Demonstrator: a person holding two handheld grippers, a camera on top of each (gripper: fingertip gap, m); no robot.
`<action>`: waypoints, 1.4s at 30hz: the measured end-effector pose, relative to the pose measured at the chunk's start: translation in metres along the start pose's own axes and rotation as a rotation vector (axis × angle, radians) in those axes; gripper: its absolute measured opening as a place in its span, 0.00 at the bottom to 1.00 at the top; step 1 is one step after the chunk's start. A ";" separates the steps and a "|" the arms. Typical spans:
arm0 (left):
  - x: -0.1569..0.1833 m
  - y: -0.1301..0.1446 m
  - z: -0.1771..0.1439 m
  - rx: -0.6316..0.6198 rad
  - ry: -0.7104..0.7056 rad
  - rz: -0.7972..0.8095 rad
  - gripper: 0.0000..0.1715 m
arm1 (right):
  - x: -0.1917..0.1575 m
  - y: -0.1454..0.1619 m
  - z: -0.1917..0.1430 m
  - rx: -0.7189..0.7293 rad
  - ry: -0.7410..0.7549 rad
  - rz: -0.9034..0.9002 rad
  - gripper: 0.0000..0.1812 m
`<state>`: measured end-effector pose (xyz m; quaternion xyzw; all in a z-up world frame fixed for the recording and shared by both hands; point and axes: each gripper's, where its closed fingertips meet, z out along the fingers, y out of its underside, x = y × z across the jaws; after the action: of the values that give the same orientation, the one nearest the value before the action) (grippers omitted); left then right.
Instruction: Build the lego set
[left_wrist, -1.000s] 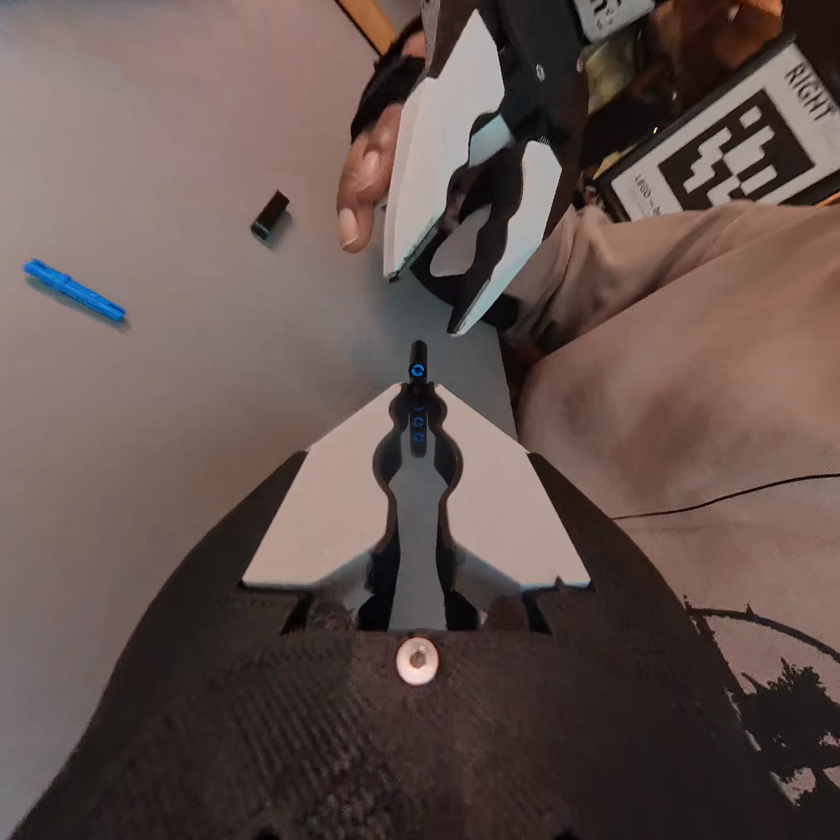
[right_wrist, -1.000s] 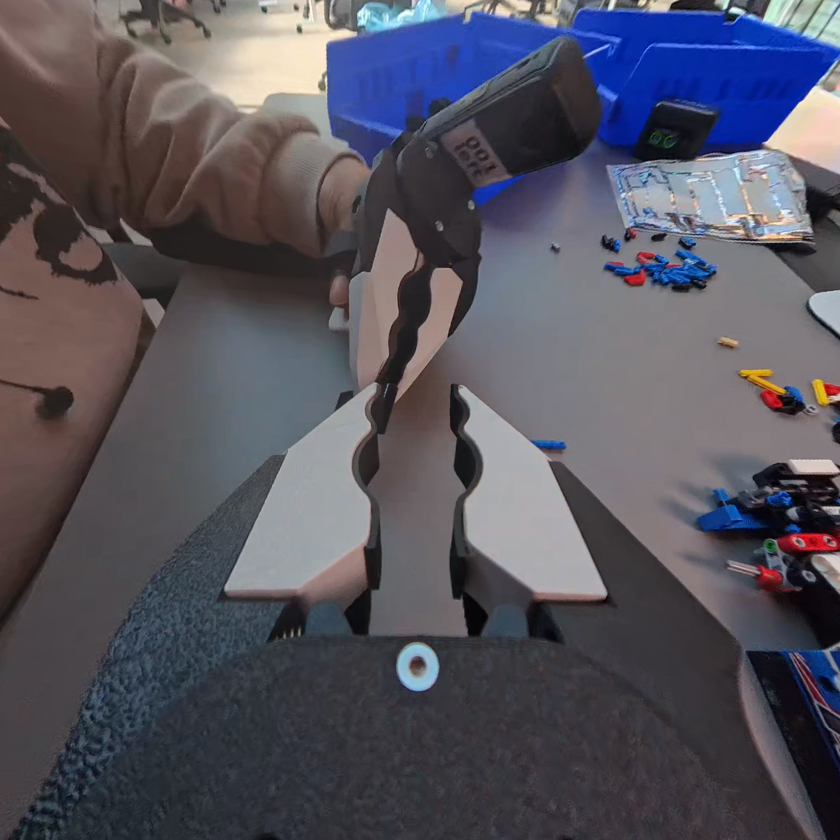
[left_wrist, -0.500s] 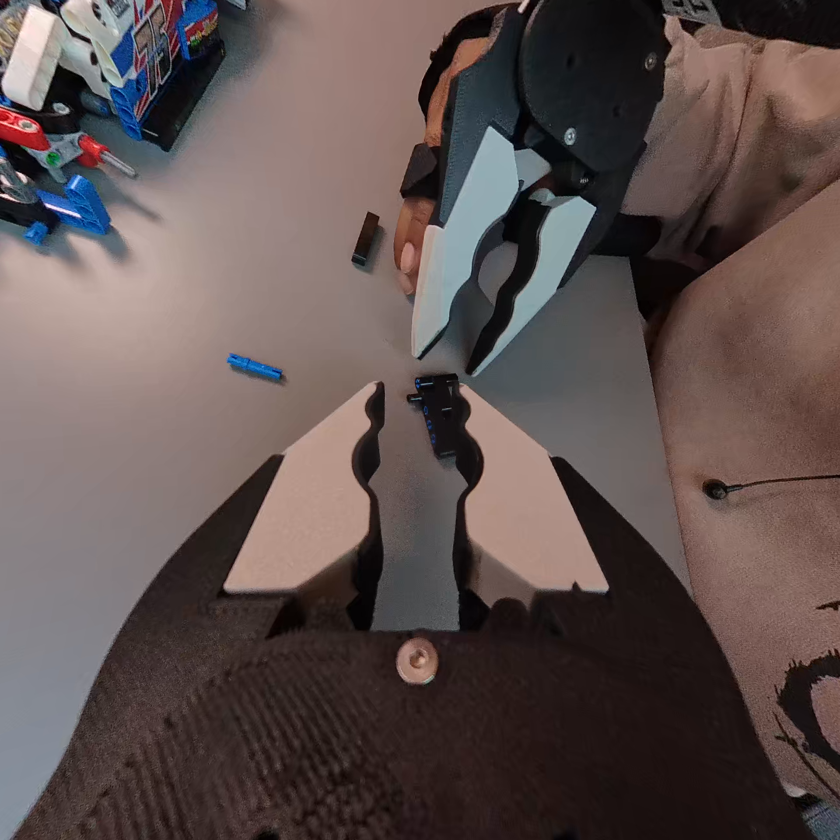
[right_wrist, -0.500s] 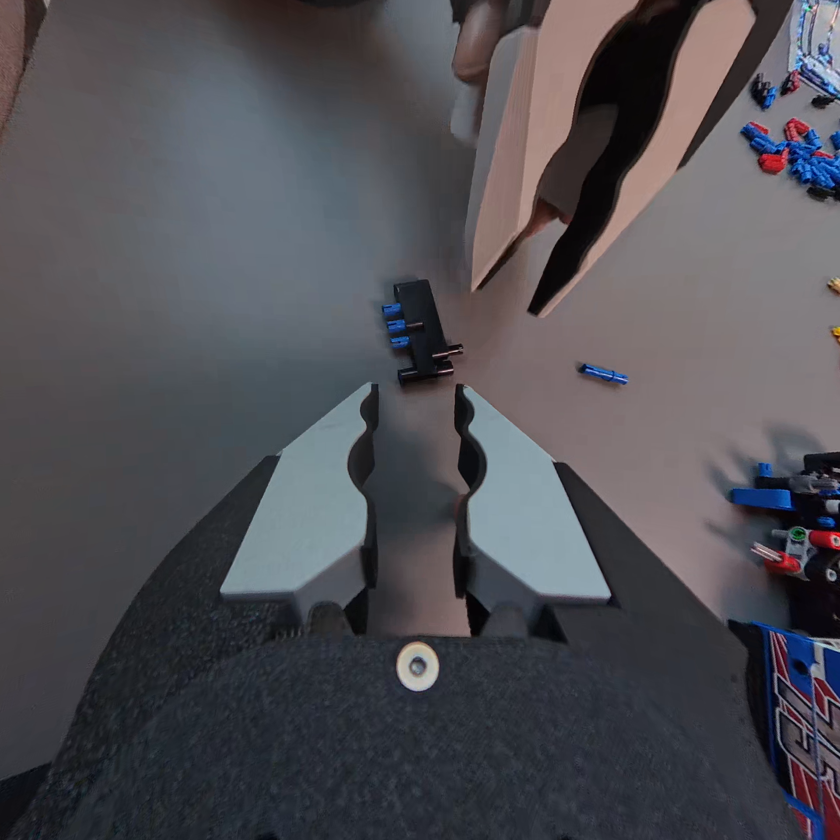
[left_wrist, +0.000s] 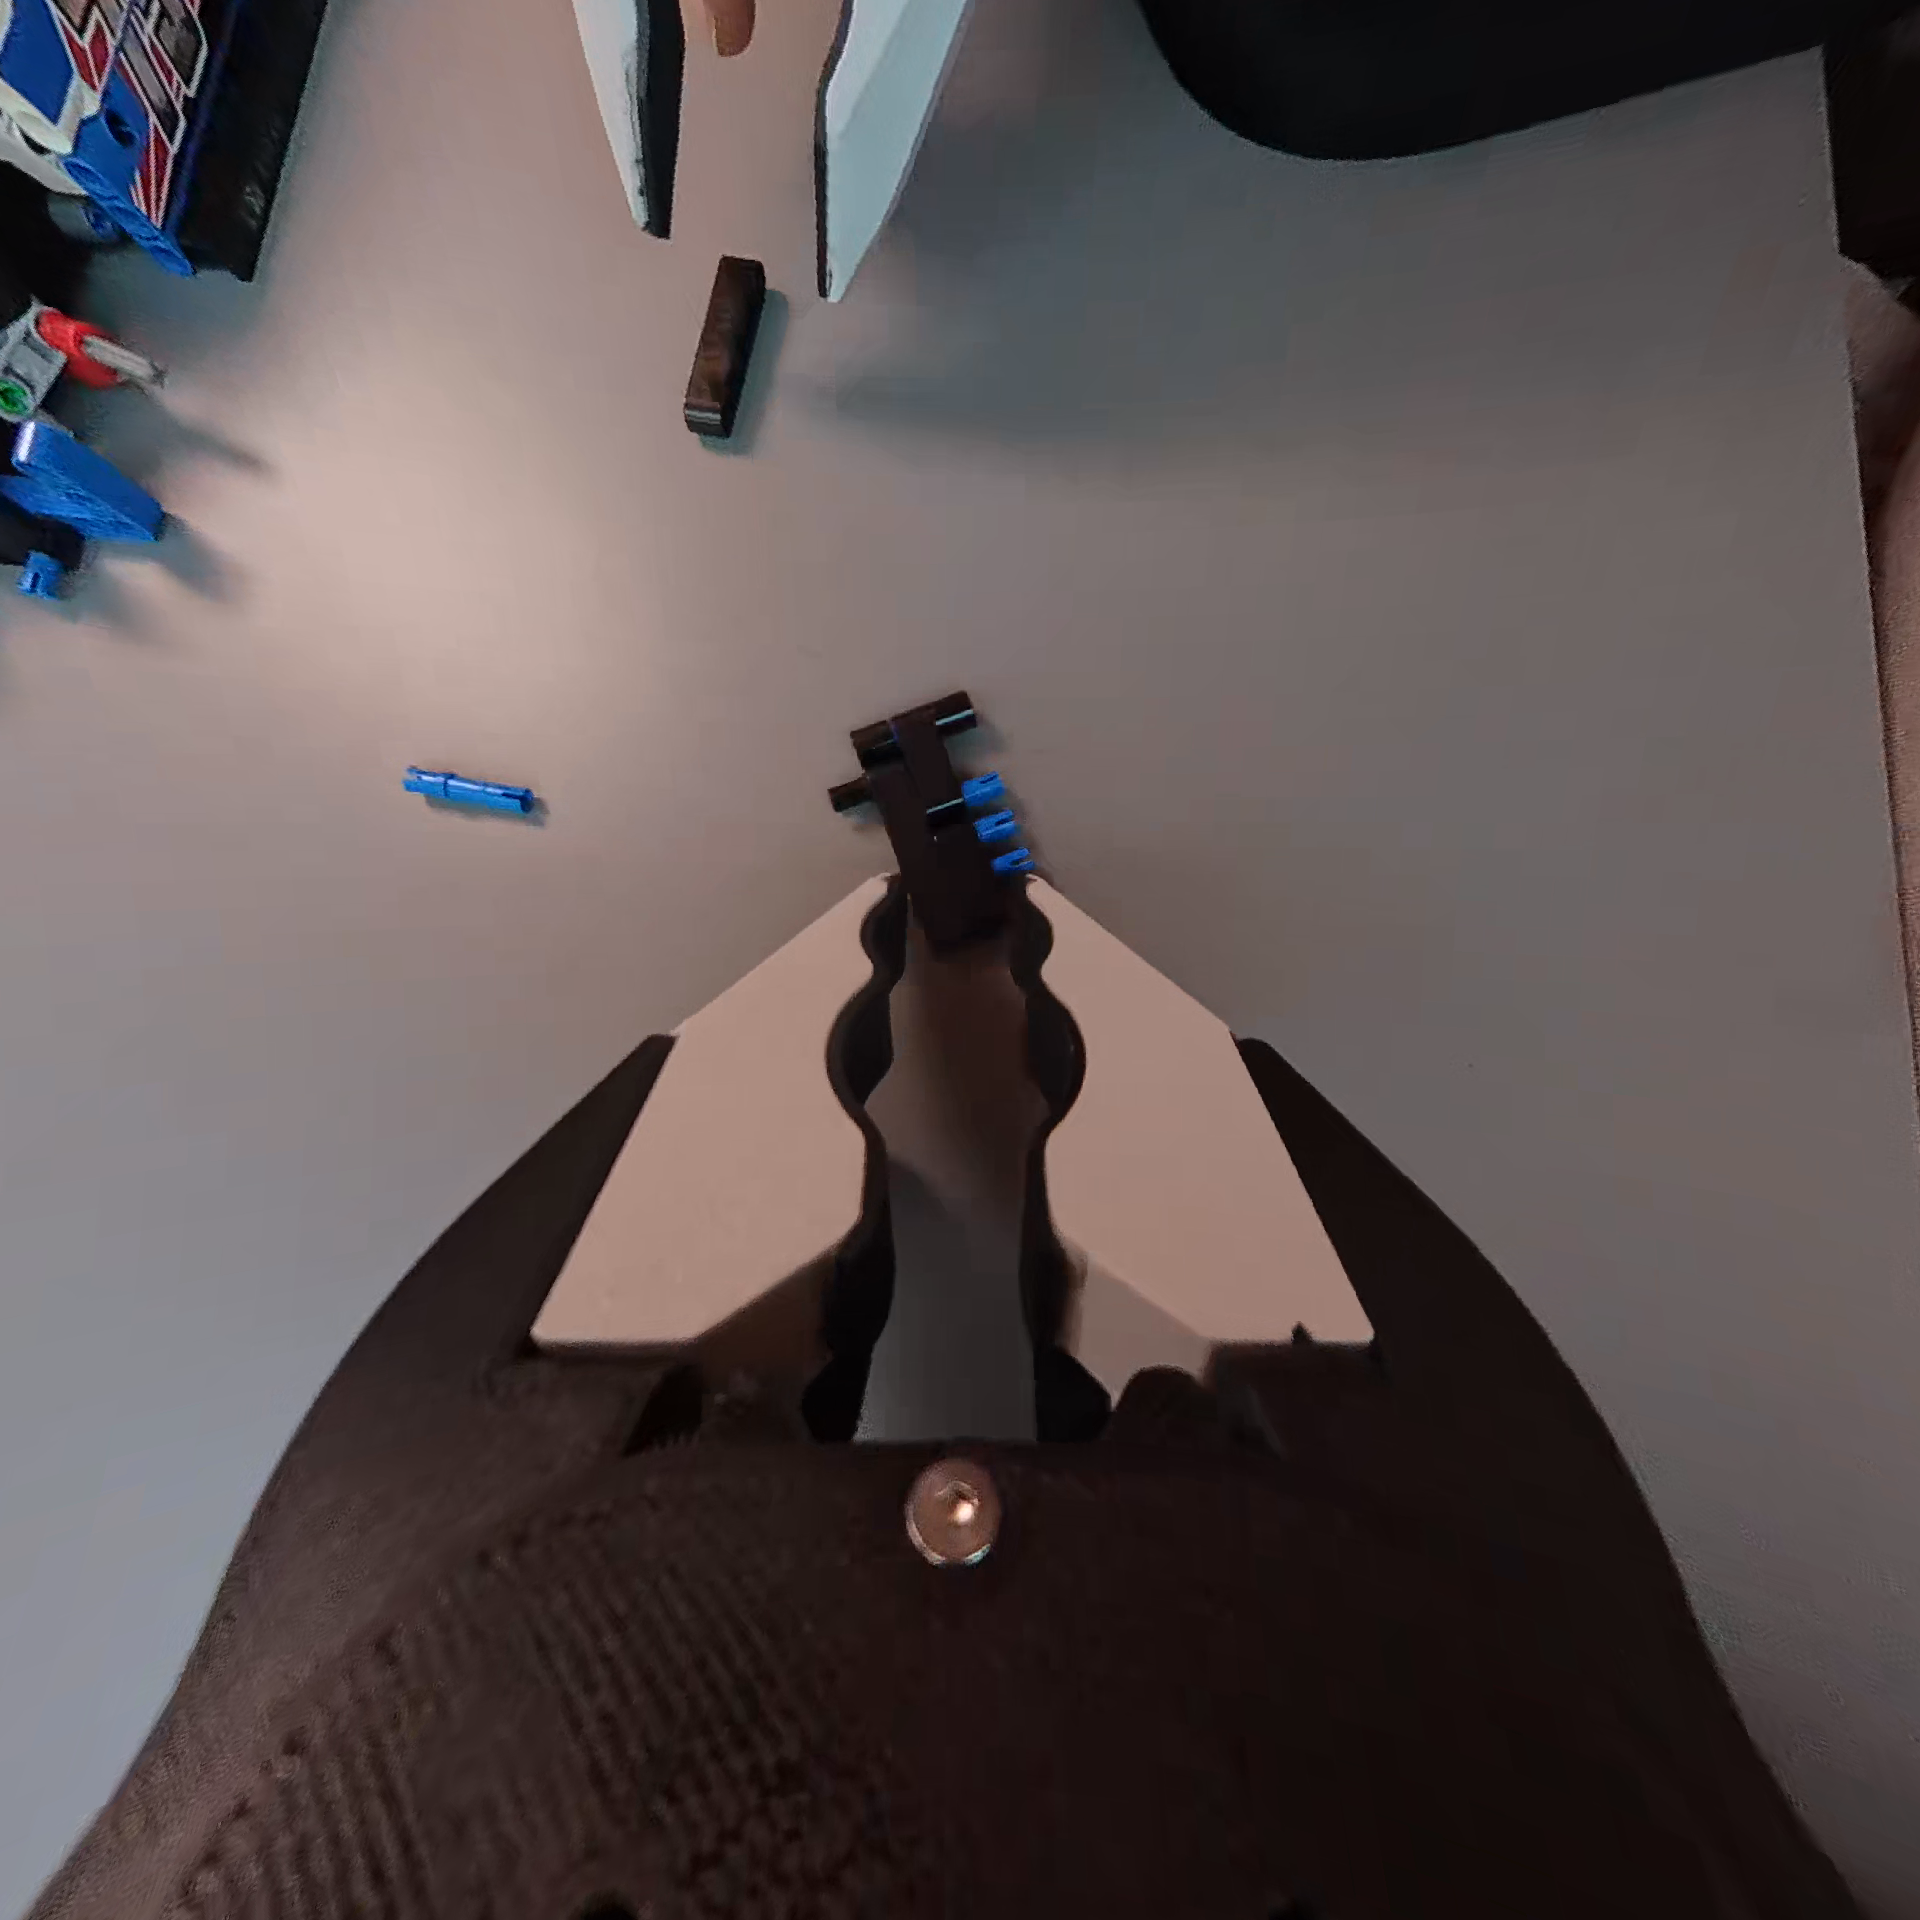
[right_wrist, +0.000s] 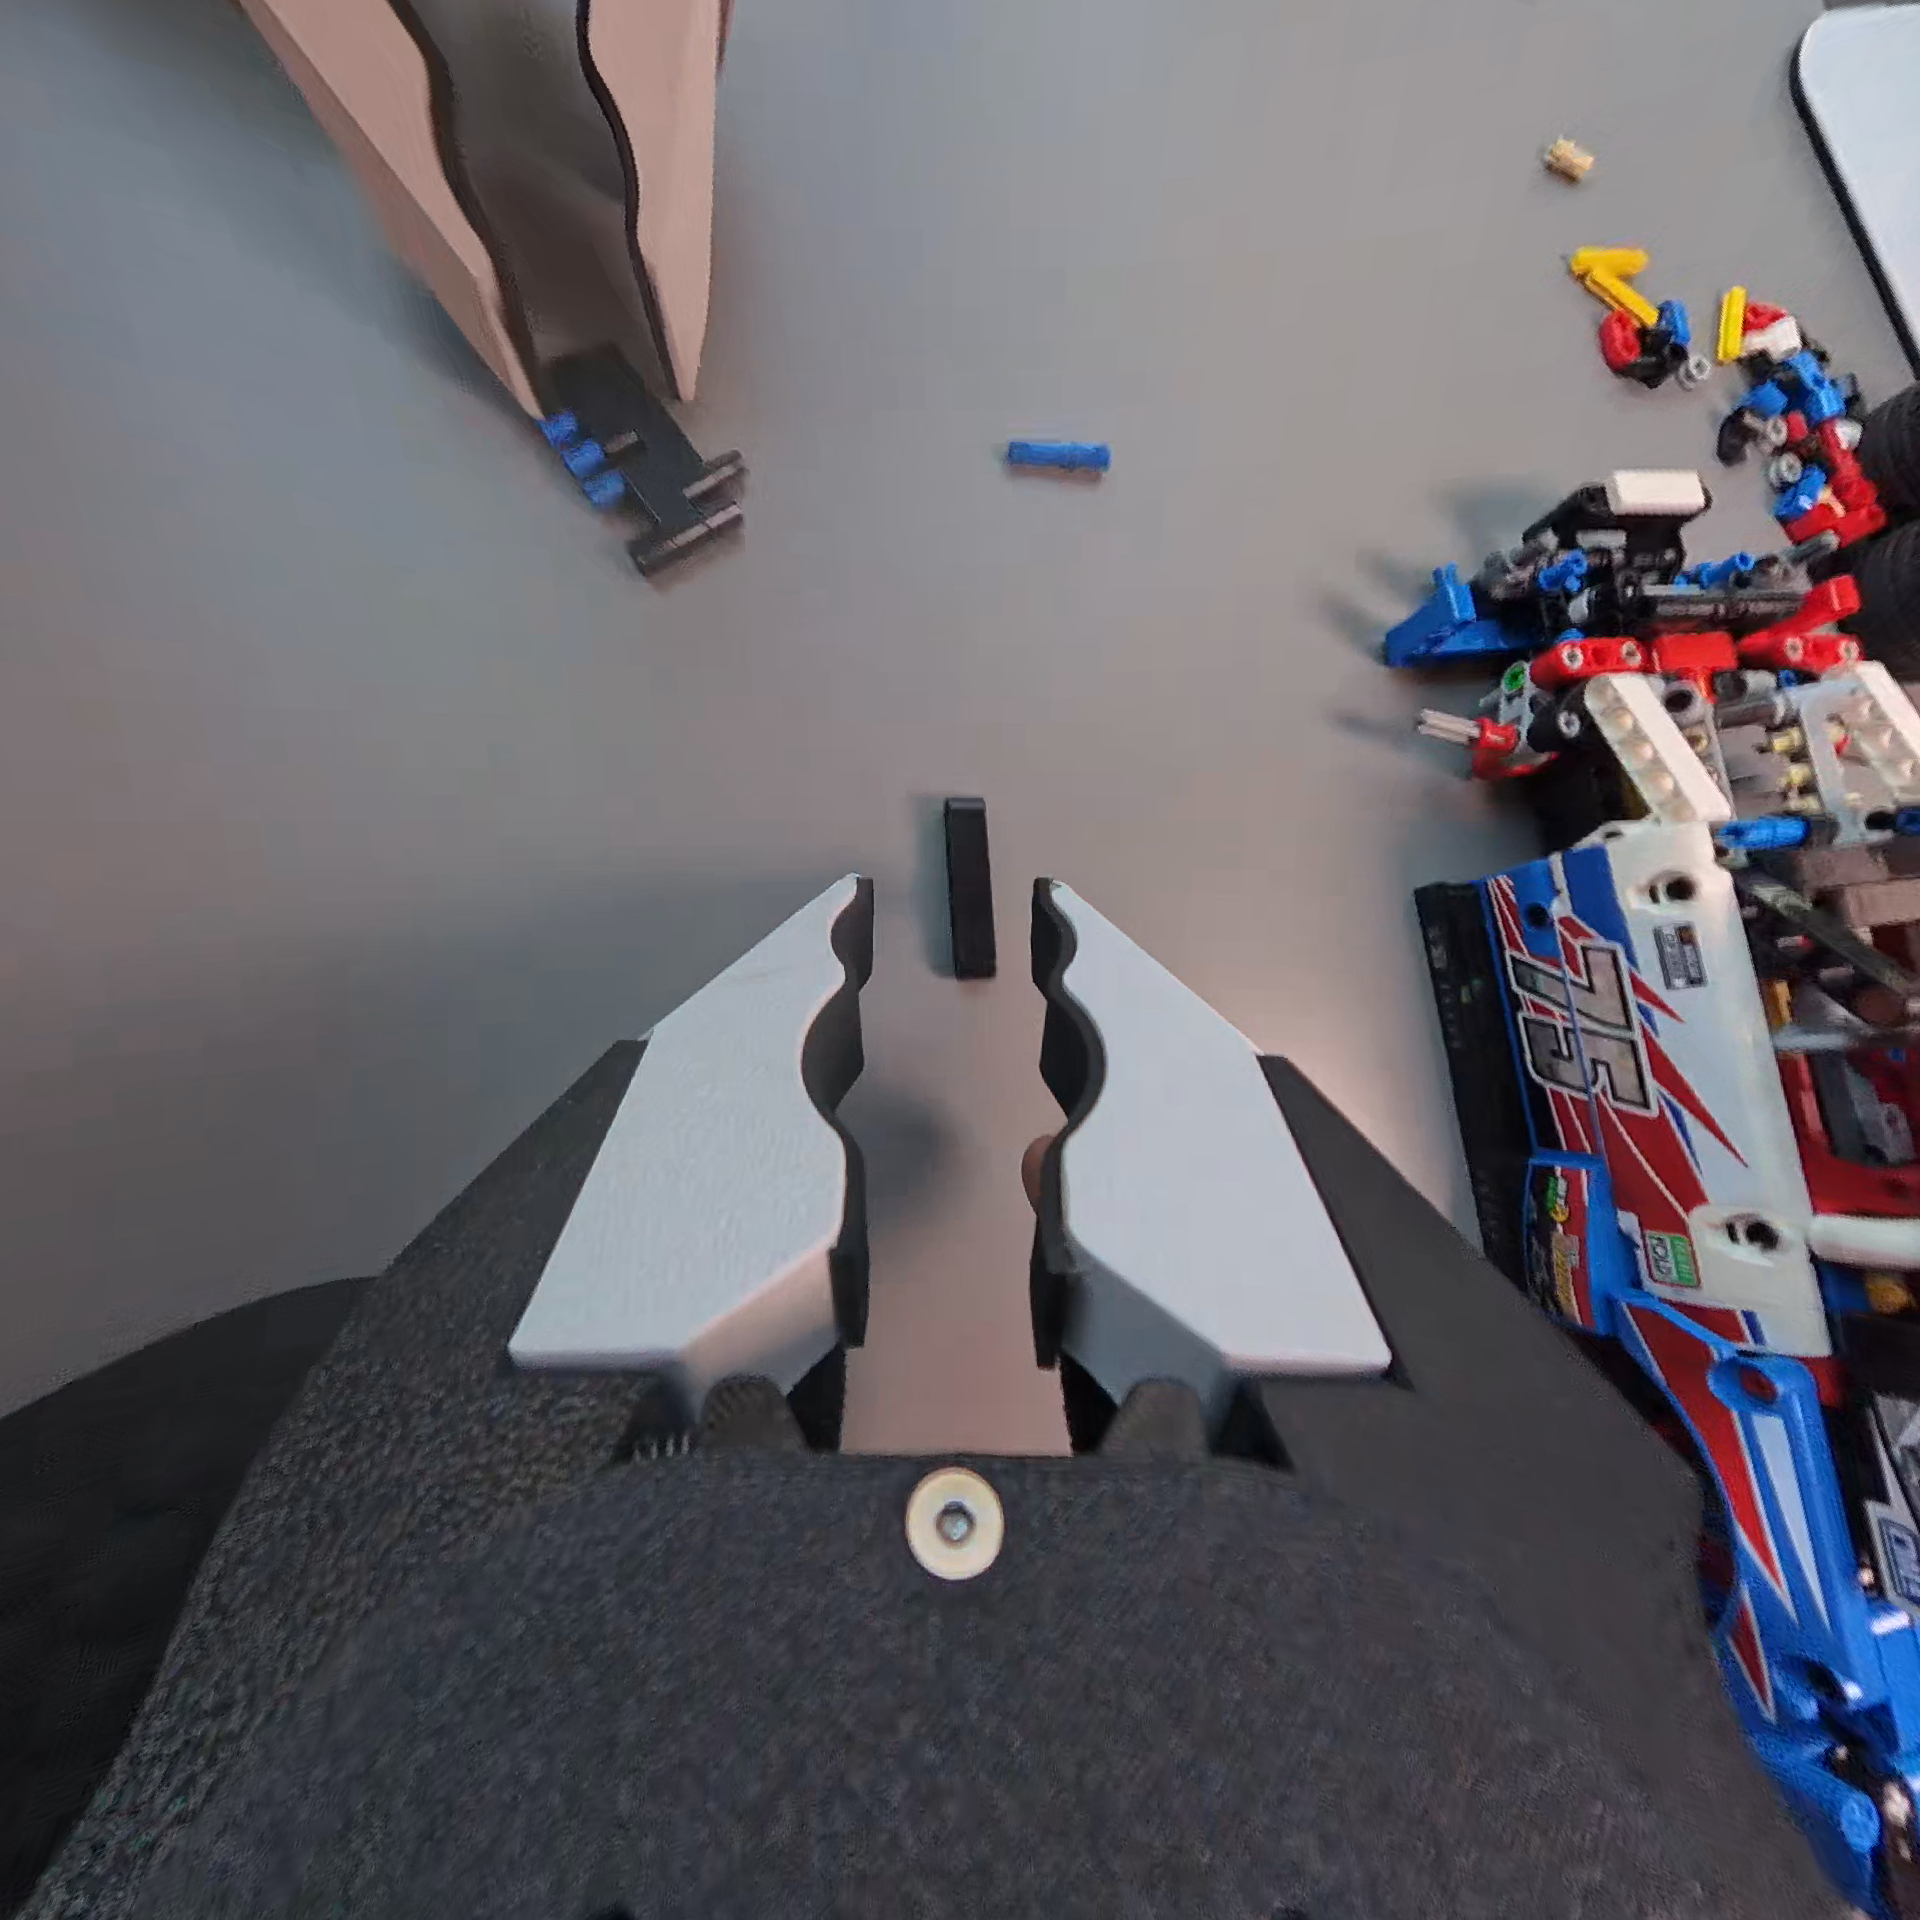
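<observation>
A black beam with three blue pins and black pins (left_wrist: 925, 790) lies flat on the grey table. My left gripper (left_wrist: 961, 883) has its fingertips closed on the beam's near end. In the right wrist view the beam (right_wrist: 665, 468) and the left gripper (right_wrist: 608, 400) sit at the upper left. A short black beam (right_wrist: 968, 888) lies on the table between the fingertips of my right gripper (right_wrist: 951, 883), which is open and does not touch it. In the left wrist view the short beam (left_wrist: 724, 343) lies just below the right gripper (left_wrist: 743, 260).
A loose blue pin (right_wrist: 1058, 457) lies between the two grippers, also in the left wrist view (left_wrist: 468, 790). A partly built blue, white and red lego car (right_wrist: 1662, 987) and loose parts (right_wrist: 1714, 343) fill the right side. The table's edge (left_wrist: 1860, 623) runs along the right of the left wrist view.
My left gripper let go of the pinned beam, which dropped flat on the table, then closed on its end again. My right gripper moved over the short black beam, still open.
</observation>
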<state>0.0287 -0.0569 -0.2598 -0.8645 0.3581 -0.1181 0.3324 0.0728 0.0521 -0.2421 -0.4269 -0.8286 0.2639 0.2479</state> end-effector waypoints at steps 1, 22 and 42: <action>0.000 -0.001 0.001 0.003 -0.002 0.020 0.10 | -0.007 -0.011 0.002 0.039 -0.017 -0.024 0.14; 0.026 -0.011 0.007 0.087 0.100 0.267 0.10 | -0.082 -0.048 0.046 -0.030 -0.296 -0.260 0.12; 0.022 -0.008 0.005 0.067 0.067 0.188 0.10 | -0.078 -0.053 0.049 -0.011 -0.222 -0.277 0.11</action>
<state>0.0508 -0.0654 -0.2592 -0.8110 0.4444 -0.1271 0.3585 0.0509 -0.0502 -0.2582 -0.2784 -0.9031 0.2683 0.1866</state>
